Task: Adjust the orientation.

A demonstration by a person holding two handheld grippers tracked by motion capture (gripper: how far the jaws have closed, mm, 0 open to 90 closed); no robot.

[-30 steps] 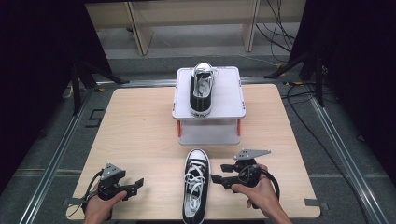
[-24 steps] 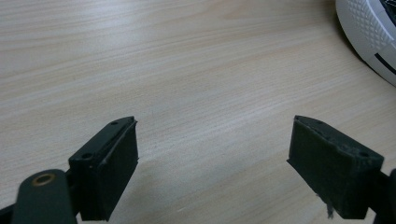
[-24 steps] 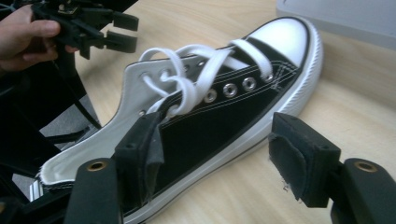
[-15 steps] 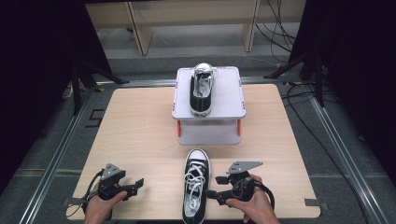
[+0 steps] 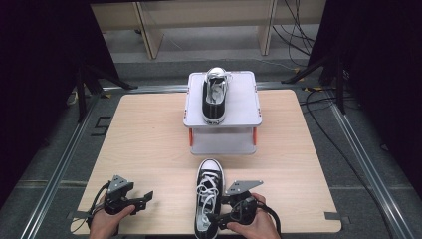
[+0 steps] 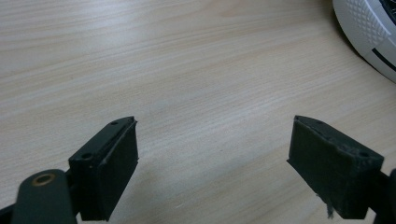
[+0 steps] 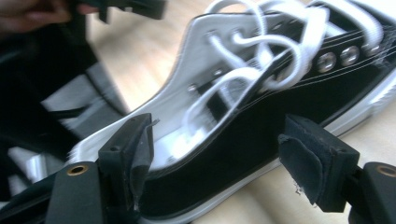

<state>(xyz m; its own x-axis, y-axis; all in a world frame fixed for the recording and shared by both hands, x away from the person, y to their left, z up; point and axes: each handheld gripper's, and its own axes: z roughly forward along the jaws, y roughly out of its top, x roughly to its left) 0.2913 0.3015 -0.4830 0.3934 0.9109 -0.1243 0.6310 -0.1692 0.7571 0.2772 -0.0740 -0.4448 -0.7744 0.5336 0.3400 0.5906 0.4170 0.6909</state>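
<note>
A black-and-white laced sneaker [image 5: 208, 196] lies on the wooden table [image 5: 149, 144] near its front edge, toe pointing away from me. My right gripper [image 5: 217, 220] is at its heel end; its jaws have just been opening. In the right gripper view the right gripper [image 7: 224, 163] is open, and the sneaker's [image 7: 261, 102] black side wall runs between the pads without either pressing on it. My left gripper [image 5: 147, 196] rests left of the sneaker. Seen through its own camera, the left gripper [image 6: 212, 163] stands open over bare wood, with the sneaker's white toe [image 6: 369, 32] at the upper right.
A second matching sneaker [image 5: 215, 94] sits on top of a grey box-like stand [image 5: 246, 99] at the back middle of the table. Black stands and cables crowd the floor beyond the table. The table's front edge is close under both hands.
My right gripper has moved toward the front edge and leftward, from beside the sneaker's middle to its heel, and its jaws are wider. The left gripper has stayed put.
</note>
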